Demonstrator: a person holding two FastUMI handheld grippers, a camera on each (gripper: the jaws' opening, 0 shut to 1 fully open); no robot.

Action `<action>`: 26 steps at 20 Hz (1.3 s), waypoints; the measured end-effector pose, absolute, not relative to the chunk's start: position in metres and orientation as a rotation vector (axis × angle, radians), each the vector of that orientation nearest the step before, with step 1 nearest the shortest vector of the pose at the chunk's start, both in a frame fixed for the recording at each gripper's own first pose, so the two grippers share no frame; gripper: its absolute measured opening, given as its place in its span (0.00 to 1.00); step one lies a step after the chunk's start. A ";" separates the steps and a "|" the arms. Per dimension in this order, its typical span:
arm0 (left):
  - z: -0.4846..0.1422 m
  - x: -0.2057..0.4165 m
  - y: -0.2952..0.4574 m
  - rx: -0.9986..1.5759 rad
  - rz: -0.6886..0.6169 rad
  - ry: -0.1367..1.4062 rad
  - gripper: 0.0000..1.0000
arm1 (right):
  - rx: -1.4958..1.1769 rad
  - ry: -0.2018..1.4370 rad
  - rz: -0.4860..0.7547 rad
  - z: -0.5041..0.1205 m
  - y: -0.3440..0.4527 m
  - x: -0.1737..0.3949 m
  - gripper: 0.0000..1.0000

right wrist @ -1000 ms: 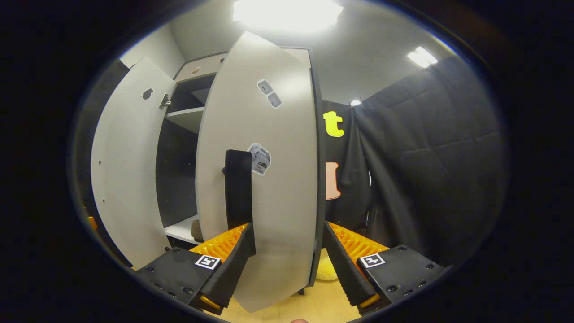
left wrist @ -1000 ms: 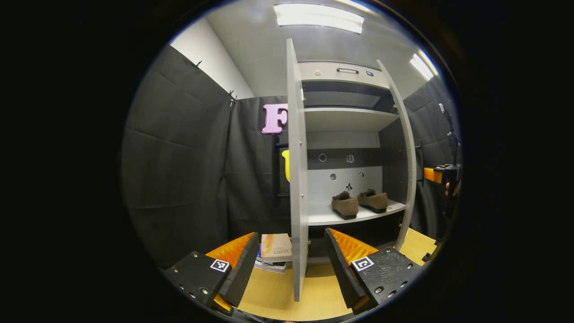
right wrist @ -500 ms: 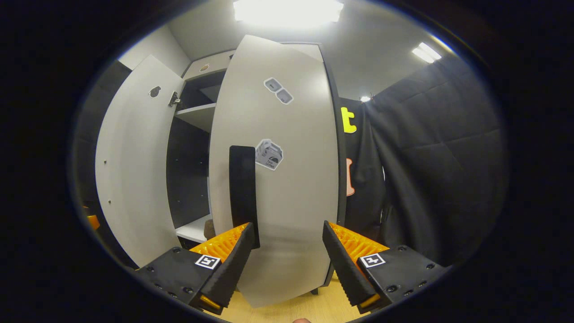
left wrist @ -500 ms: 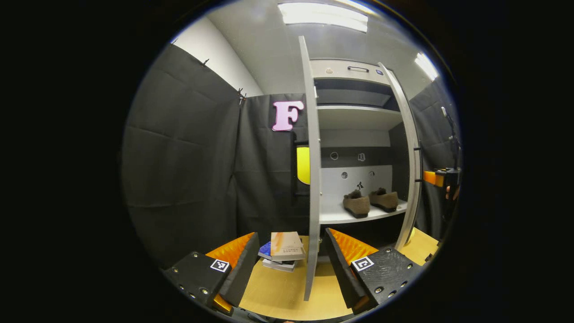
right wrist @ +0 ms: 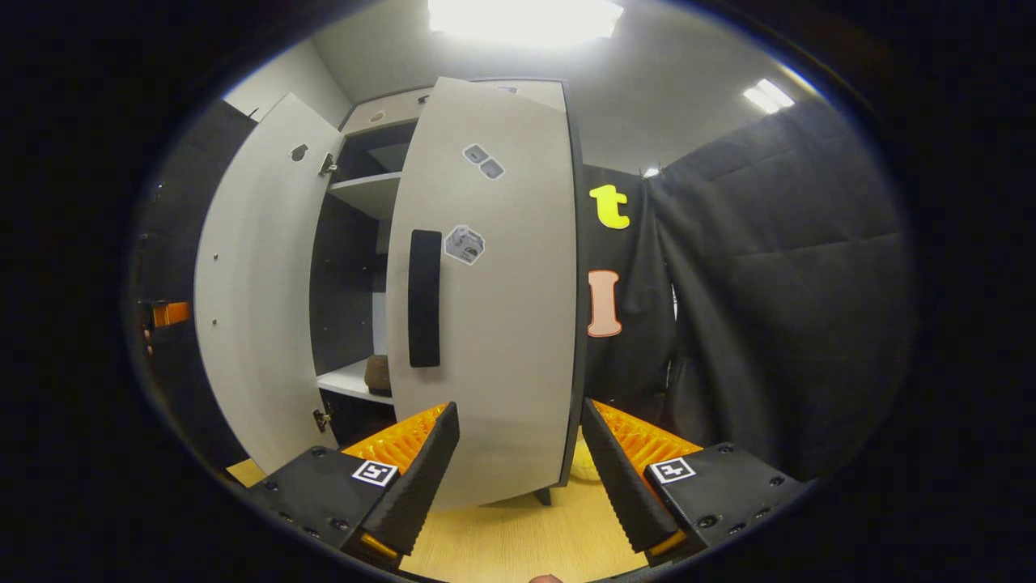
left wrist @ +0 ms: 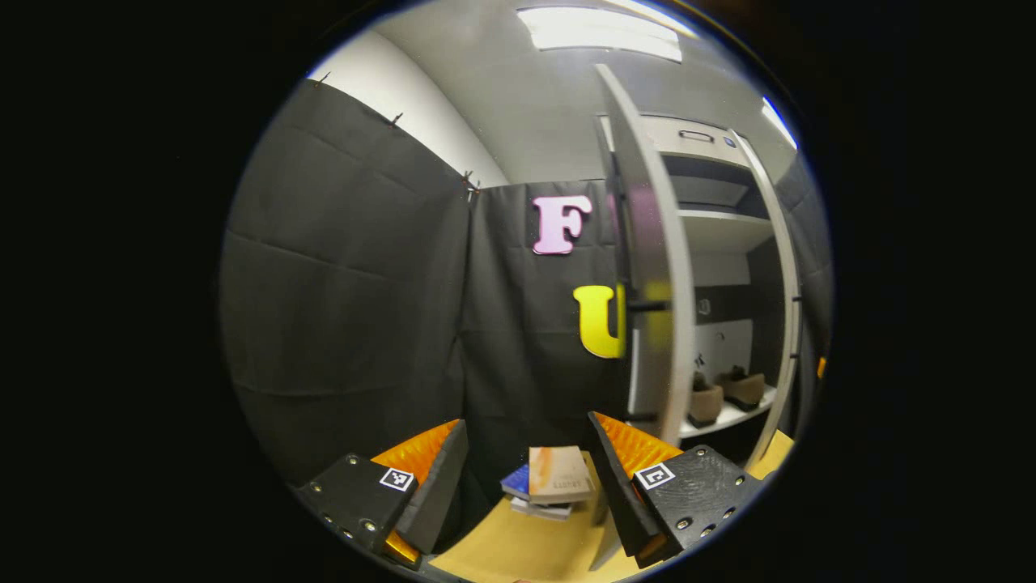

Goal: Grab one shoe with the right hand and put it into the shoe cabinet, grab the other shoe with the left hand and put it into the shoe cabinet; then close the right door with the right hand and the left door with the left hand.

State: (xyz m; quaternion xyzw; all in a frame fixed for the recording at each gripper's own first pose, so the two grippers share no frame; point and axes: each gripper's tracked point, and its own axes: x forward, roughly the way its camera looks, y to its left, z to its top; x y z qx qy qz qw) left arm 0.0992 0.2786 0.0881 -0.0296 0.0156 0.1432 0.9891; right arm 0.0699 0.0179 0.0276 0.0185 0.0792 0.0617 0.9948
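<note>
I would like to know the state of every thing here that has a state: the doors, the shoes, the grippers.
right door: partly closed, gap remains
left door: open
shoes: on the cabinet shelf, side by side
left gripper: open, holding nothing
right gripper: open, before the right door
books: stacked on the floor

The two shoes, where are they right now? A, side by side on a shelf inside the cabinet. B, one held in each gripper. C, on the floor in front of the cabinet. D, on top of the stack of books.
A: the left gripper view shows both shoes sitting side by side on a shelf inside the shoe cabinet, behind its open left door.
</note>
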 end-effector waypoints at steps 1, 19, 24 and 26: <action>0.093 0.109 0.283 -0.059 0.295 0.026 0.80 | 0.030 0.167 0.124 0.025 0.017 0.063 0.97; 0.115 0.157 0.220 -0.071 0.172 -0.047 0.78 | 0.036 0.159 0.044 0.027 -0.011 0.050 0.97; 0.122 0.170 0.151 -0.080 0.077 -0.059 0.78 | 0.028 0.160 0.037 0.026 -0.014 0.049 0.97; 0.124 0.180 0.127 -0.080 0.046 -0.067 0.78 | 0.032 0.159 0.018 0.026 -0.019 0.048 0.97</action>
